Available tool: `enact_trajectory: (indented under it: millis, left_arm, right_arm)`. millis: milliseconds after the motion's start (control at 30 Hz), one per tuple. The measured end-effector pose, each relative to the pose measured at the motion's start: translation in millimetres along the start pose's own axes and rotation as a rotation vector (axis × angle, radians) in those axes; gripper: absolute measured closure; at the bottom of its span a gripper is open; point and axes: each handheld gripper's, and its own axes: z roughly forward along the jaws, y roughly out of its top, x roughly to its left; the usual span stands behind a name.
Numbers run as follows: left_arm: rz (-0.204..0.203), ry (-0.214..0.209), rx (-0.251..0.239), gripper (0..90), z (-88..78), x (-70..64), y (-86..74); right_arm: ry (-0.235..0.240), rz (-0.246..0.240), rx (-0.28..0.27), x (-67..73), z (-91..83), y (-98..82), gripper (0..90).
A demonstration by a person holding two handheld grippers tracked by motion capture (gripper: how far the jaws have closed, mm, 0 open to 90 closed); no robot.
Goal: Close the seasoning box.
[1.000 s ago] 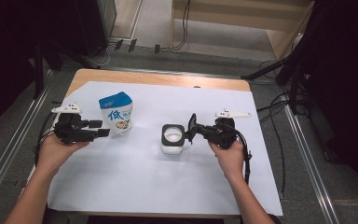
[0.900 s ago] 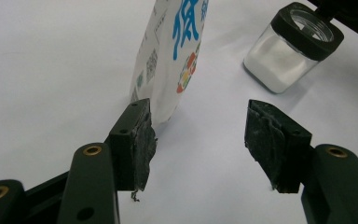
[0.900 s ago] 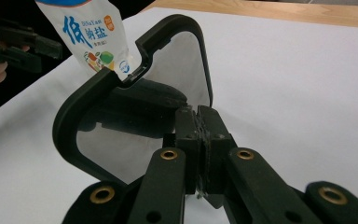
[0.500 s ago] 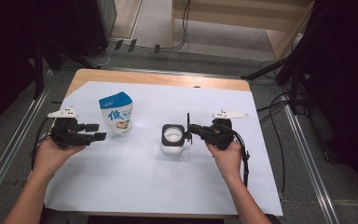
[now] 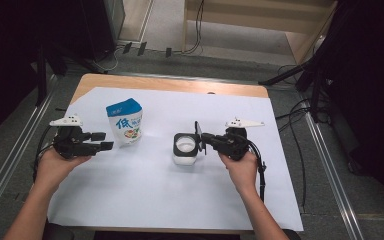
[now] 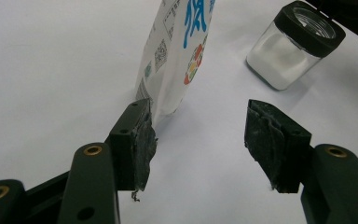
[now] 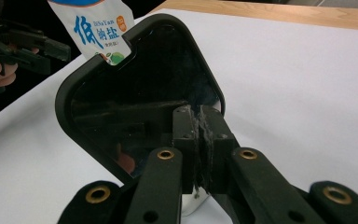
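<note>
Right hand-held gripper (image 5: 200,139) pinched one flat black plastic lid (image 7: 140,93) between its pressed-together jaws, holding it on edge just beside the open mouth of one square clear glass jar with a black collar (image 5: 186,149), which held white powder. That jar stood near the middle of one white paper sheet (image 5: 145,200) covering the wooden desk (image 5: 130,81). One upright white pouch with blue lettering (image 5: 125,122) stood to the jar's left, apart from it. Left hand-held gripper (image 5: 103,140) hovered just beside the pouch's lower left, its two jaws spread wide and holding nothing; in its own view the pouch (image 6: 179,51) rose beyond the gap between them.
</note>
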Motion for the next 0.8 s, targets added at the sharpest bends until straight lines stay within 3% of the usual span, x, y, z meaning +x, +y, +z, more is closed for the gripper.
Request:
enact_trajectory:
  millis: [533, 667, 800]
  left_arm:
    - [0.007, -0.002, 0.007, 42.5, 1.5, 0.2, -0.1]
    - [0.005, -0.008, 0.014, 42.4, 2.6, -1.5, -0.1]
    - [0.005, -0.011, 0.004, 42.2, 1.0, -2.7, 0.0]
  right_arm:
    - [0.022, -0.027, 0.04, 9.3, 19.1, -0.1, 85.8]
    - [0.025, -0.033, 0.024, 7.2, 16.7, 0.8, 75.4]
    - [-0.005, -0.04, 0.014, 2.1, 12.6, 0.0, 65.1]
